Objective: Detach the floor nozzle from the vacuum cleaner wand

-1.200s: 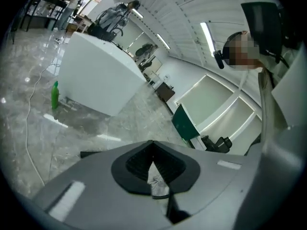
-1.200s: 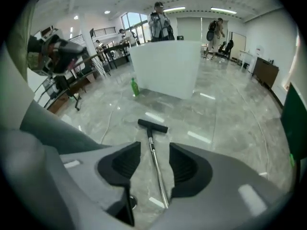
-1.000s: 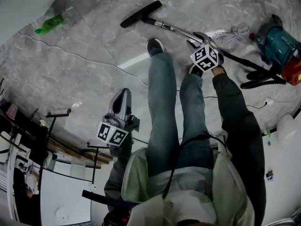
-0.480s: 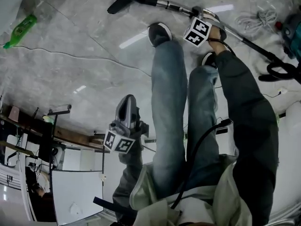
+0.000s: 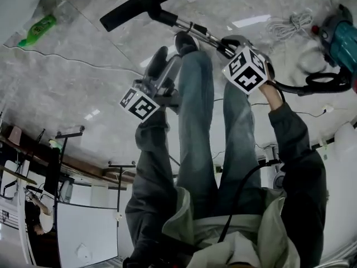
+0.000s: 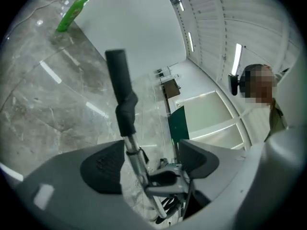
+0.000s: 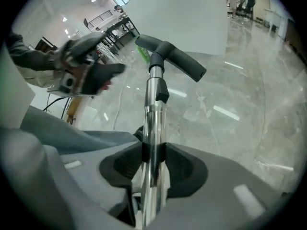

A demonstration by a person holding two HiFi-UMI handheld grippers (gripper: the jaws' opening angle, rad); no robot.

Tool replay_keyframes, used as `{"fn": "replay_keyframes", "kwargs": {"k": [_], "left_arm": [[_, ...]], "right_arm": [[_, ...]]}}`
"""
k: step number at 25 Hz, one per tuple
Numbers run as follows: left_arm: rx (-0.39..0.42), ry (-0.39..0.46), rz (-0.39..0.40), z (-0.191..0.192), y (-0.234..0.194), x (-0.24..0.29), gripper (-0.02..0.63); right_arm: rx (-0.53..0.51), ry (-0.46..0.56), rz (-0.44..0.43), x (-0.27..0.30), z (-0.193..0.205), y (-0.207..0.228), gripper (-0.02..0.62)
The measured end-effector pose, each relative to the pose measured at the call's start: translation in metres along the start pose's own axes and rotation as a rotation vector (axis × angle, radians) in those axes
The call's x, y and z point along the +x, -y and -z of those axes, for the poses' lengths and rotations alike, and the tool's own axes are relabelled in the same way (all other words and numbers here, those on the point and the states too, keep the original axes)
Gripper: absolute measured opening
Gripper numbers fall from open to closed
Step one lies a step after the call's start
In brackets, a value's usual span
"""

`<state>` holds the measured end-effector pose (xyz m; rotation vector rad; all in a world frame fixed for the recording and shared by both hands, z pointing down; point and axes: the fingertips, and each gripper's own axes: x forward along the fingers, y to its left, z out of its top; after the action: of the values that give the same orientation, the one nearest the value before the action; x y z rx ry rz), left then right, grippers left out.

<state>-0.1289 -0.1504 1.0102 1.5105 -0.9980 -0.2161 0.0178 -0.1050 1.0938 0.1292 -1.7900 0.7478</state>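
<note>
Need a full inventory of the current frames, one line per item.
floor nozzle: 1, black, floor at top, on the wand's end
wand: 1, chrome, from nozzle to right gripper
vacuum cleaner body: 1, teal and red, top right
hose: 1, black, right
cord: 1, white, coiled, top right
bottle: 1, green, floor top left
legs: 2, blue jeans, centre
left hand-held gripper: 1, grey, jaws just opened, gripping nothing
right hand-held gripper: 1, grey, jaws just closed further, on the wand
</note>
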Motion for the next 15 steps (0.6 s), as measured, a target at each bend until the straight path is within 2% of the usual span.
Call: {"fn": "replay_keyframes", "kwargs": {"k": [2,4,5,8,10,11,12,13,14,15], "left_arm": [[0.041,0.0,-0.004,-0.013,0.012,0.014,0.387],[0.102,0.007,0.02,-0.028,0.033,0.02,0.397],[0.109,0.003,0.063,-0.034,0.049,0.022,0.397],[0.083,-0.098,0.261,-0.03,0.11,0.022,0.228],[0.09,-0.181,0.335,-0.026,0.144,0.018,0.155],[0.094,-0.204,0.345,-0.024,0.157,0.018,0.133],[0.116,-0.219,0.349,-0.023,0.167,0.018,0.141],[0.169,-0.225,0.361,-0.022,0.179,0.019,0.136],[0.244,-0.22,0.386,-0.024,0.194,0.02,0.107],[0.318,-0.206,0.413,-0.028,0.212,0.02,0.109]], "right_arm": [[-0.052,-0.017,-0.023,-0.036,0.005,-0.029,0.15],[-0.114,-0.044,-0.048,-0.066,0.013,-0.058,0.15],[-0.145,-0.053,-0.06,-0.081,0.018,-0.071,0.15],[-0.258,-0.067,-0.048,-0.124,0.031,-0.098,0.147],[-0.353,-0.043,-0.052,-0.159,0.029,-0.108,0.122],[-0.382,0.013,-0.11,-0.182,0.019,-0.123,0.044],[-0.369,0.1,-0.226,-0.21,0.002,-0.146,-0.003],[-0.314,0.191,-0.356,-0.238,-0.019,-0.172,-0.003],[-0.26,0.261,-0.429,-0.261,-0.04,-0.191,-0.003],[-0.244,0.305,-0.403,-0.278,-0.057,-0.195,-0.003]]}}
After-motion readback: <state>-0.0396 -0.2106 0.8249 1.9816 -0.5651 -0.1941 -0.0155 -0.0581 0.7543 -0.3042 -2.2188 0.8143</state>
